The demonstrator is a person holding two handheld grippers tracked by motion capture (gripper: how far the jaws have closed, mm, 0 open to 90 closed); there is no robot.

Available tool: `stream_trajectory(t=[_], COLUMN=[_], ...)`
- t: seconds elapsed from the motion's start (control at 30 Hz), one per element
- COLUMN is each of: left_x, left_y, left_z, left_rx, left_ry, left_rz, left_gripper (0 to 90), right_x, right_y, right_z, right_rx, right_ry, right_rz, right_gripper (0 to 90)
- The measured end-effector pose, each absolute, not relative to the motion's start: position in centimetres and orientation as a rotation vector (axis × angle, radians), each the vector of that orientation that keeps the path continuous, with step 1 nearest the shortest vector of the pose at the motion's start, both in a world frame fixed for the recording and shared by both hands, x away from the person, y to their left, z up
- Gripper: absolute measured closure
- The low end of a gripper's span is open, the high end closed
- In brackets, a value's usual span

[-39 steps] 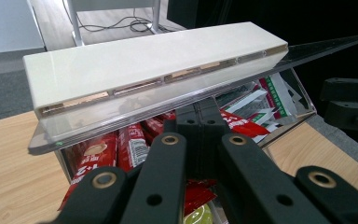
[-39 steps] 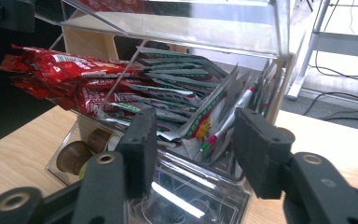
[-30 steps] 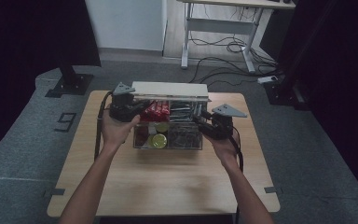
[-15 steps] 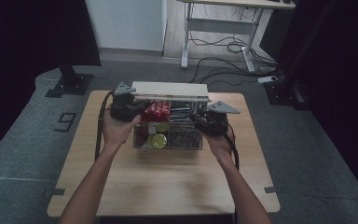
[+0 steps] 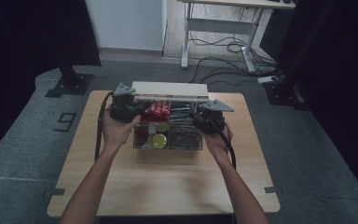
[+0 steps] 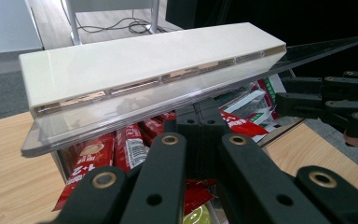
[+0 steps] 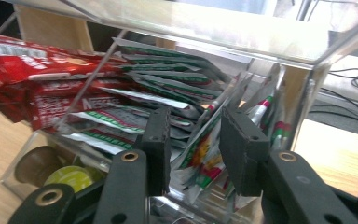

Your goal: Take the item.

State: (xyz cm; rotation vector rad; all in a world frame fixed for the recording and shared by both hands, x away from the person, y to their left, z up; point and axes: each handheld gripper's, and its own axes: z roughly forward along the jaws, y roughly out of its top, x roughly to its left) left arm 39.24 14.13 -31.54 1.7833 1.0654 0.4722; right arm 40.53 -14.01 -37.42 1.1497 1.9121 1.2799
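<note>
My left gripper point(image 5: 129, 108) sat at the clear organizer box's point(image 5: 168, 137) ten o'clock corner, its jaws clenched under the raised lid point(image 6: 140, 79), whose white handle bar tilted above red snack packets point(image 6: 121, 149). My right gripper point(image 7: 196, 149) held at the box's two o'clock corner, jaws released and parted before green-and-white sachets point(image 7: 168, 93); round capsules point(image 7: 65, 175) lay at seven o'clock of them. The box stood at the wooden table's point(image 5: 168, 186) twelve o'clock side.
</note>
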Motion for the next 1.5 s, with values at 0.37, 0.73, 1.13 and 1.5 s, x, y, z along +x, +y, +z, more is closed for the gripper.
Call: stream_trajectory(t=[0.37, 0.73, 1.13, 1.5], left_x=[39.3, 39.3, 39.4, 39.4], left_y=[14.0, 14.1, 14.2, 14.1], left_z=[-31.6, -31.8, -31.8, -31.8], left_rx=[1.784, 1.778, 1.771, 1.766], left_ry=[1.066, 1.061, 1.064, 1.063], left_rz=[0.469, 0.465, 0.454, 0.440], left_gripper=[90.0, 90.0, 90.0, 90.0], right_x=[41.0, 41.0, 38.8, 37.0], right_y=[-13.7, -14.1, -16.0, -17.0], right_z=[-37.6, -37.9, -36.9, -36.5], right_rx=[1.146, 1.168, 1.124, 1.068], right_ry=[1.929, 1.959, 1.888, 1.843], right_rz=[1.231, 1.216, 1.347, 1.379], right_gripper=[67.8, 87.6, 88.9, 89.1])
